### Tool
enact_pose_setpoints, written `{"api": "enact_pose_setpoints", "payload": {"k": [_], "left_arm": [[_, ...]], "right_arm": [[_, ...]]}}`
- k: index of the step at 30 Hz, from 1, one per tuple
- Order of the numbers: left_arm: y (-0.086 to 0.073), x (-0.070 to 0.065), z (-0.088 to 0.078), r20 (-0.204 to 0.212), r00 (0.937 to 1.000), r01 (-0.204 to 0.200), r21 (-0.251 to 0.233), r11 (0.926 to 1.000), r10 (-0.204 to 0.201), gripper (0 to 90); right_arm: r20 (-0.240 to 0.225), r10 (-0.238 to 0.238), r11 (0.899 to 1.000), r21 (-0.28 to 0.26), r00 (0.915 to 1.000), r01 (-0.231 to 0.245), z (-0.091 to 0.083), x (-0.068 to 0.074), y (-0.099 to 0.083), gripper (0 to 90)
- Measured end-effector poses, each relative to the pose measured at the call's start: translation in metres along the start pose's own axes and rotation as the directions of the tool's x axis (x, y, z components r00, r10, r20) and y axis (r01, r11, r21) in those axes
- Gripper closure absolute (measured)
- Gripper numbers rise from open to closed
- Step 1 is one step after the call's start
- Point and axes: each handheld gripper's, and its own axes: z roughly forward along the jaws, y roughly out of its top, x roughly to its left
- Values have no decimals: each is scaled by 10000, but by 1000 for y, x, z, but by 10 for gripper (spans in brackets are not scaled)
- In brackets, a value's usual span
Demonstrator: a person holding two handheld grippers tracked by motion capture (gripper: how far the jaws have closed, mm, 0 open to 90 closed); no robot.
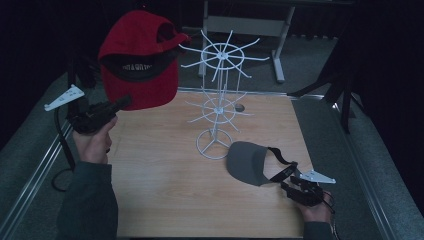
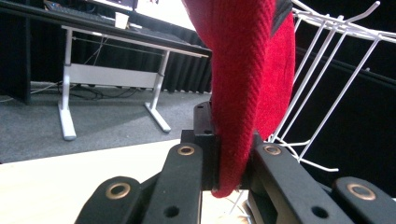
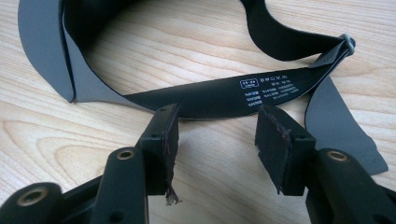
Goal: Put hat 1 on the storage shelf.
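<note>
The red cap [image 1: 137, 55] is a woven fabric baseball cap with a dark inner band bearing white lettering. It hangs in the air above the table's far left part, brim downward and its hollow underside facing the camera, just beside the top of the white wire rack [image 1: 218, 95]. The grey visor [image 1: 248, 162] lies flat on the table, near the rack's round foot, its black strap looping out to the right.

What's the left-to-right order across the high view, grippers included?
left gripper → red cap → white wire rack → grey visor → right gripper
</note>
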Motion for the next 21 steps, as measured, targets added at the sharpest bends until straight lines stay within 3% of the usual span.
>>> {"api": "enact_pose_setpoints", "payload": {"k": [11,21], "left_arm": [[1,-3,-3,104,9999,-78,-97,9999,79,859],[-14,-1,6,107,9999,-62,356,9993,58,858]], "right_arm": [[-2,2,10000,1,10000,-2,0,0,0,491],[-11,4,10000,-5,10000,-4,0,0,0,491]]}}
